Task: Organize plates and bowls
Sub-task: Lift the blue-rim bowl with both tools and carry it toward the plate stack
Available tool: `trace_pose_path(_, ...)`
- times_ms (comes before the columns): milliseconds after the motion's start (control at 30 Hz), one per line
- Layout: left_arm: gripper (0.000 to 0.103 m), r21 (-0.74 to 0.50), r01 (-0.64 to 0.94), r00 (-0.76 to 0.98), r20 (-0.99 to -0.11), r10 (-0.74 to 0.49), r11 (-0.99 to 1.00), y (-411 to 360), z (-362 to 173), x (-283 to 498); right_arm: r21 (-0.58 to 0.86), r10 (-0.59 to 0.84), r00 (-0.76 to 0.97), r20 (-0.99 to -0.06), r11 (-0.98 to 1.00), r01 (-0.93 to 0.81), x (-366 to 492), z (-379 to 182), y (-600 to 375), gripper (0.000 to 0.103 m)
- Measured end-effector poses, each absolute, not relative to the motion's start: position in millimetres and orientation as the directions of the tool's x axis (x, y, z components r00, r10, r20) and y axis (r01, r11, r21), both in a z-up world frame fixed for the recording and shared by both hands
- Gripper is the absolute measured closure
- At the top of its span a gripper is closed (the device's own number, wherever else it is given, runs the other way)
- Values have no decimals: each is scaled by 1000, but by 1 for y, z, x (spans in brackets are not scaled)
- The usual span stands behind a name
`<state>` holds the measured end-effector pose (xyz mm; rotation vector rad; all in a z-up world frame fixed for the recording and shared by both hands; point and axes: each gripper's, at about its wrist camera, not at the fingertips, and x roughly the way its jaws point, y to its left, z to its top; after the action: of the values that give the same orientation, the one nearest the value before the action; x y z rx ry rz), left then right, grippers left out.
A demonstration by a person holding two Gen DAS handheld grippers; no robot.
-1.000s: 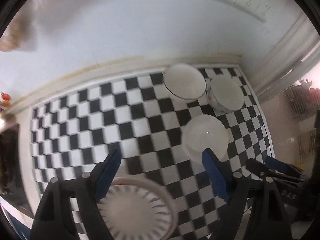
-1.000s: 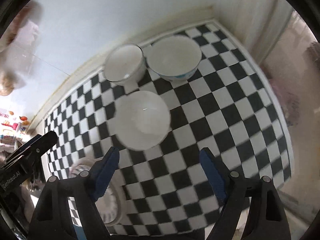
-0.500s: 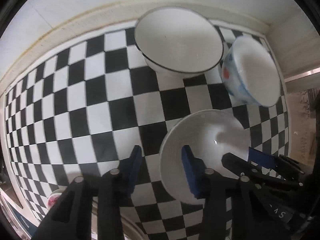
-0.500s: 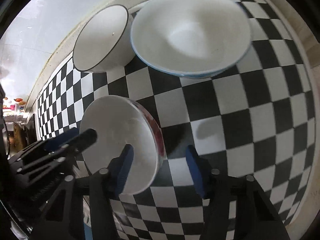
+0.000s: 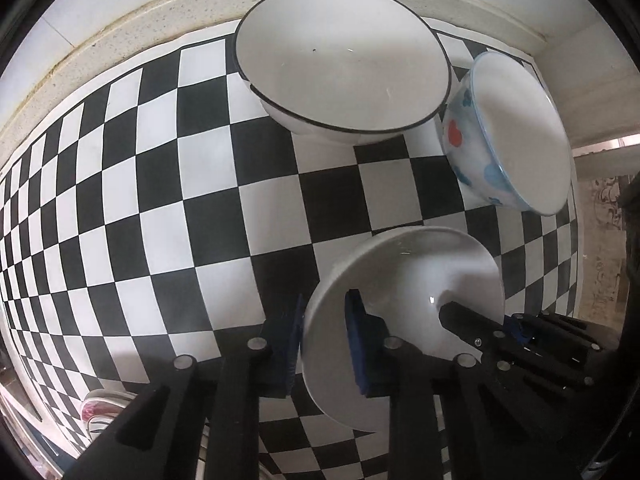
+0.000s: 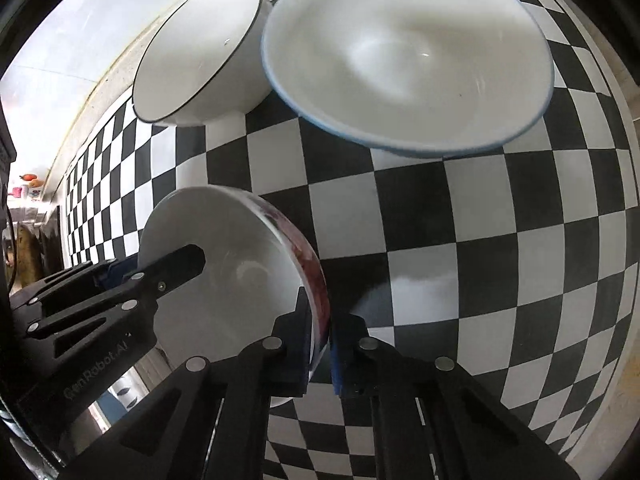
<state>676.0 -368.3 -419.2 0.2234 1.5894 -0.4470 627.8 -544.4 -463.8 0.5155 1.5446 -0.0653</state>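
Note:
A white bowl with a red pattern outside (image 5: 404, 276) (image 6: 224, 256) sits on the checkered mat (image 5: 160, 200). My left gripper (image 5: 324, 320) is shut on its left rim, one blue pad inside and one outside. On the opposite rim my right gripper (image 6: 322, 332) is shut the same way. Each wrist view shows the other gripper across the bowl: the right gripper (image 5: 488, 318) and the left gripper (image 6: 152, 264). Behind stand a black-rimmed white bowl (image 5: 340, 72) (image 6: 192, 56) and a blue-patterned bowl (image 5: 508, 132) (image 6: 408, 52), close together.
A plate with a pink pattern (image 5: 100, 412) peeks out at the lower left, partly hidden by my left gripper's body. A pale counter edge and wall (image 5: 120, 40) run behind the bowls. Bare mat (image 6: 500, 260) lies to the right of the held bowl.
Both grippers came down from high above the mat onto the near bowl and closed on its opposite rims. The bowls now fill much more of both views.

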Motion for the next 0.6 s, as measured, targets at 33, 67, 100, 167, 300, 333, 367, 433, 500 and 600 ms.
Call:
trace_pose_path(33, 84, -147, 409, -75, -989, -127, 901, -369, -417, 674, 277, 279, 47, -959, 892, 358, 627, -463, -544, 94)
trace_pose_path(67, 84, -146, 411, -75, -989, -126, 900, -374, -418, 675, 278, 279, 49, -959, 891, 358, 627, -462, -540, 94)
trace_pose_path(100, 84, -143, 413, -75, -990, -122, 899, -374, -417, 672, 283, 283, 53, -958, 889, 360, 624, -460, -540, 94)
trace_pose_path(167, 84, -143, 418, -76, -990, -122, 897, -374, -413, 668, 286, 286, 53, -957, 888, 361, 619, -454, -539, 94)
trace_pose_path(300, 84, -159, 434, -85, -987, -135, 887, -373, -404, 644, 285, 280, 67, -958, 893, 348, 596, -441, -536, 94)
trace_pose_path(333, 84, -162, 437, -88, -987, -137, 885, -373, -402, 639, 285, 280, 65, -958, 894, 345, 592, -439, -539, 94)
trace_pose_path(367, 84, -165, 444, -96, -986, -137, 881, -372, -401, 632, 284, 281, 60, -958, 896, 342, 584, -438, -537, 94)
trace_pose_path(433, 84, -180, 451, -115, -983, -143, 874, -371, -400, 618, 285, 286, 49, -957, 895, 343, 568, -437, -535, 94)
trace_pose_path(500, 84, -185, 466, -136, -981, -136, 865, -371, -402, 607, 291, 297, 37, -954, 890, 350, 555, -440, -532, 94)
trace_pose_path(600, 84, -175, 496, -150, -982, -115, 850, -372, -406, 587, 293, 306, 21, -952, 887, 355, 533, -445, -527, 94)
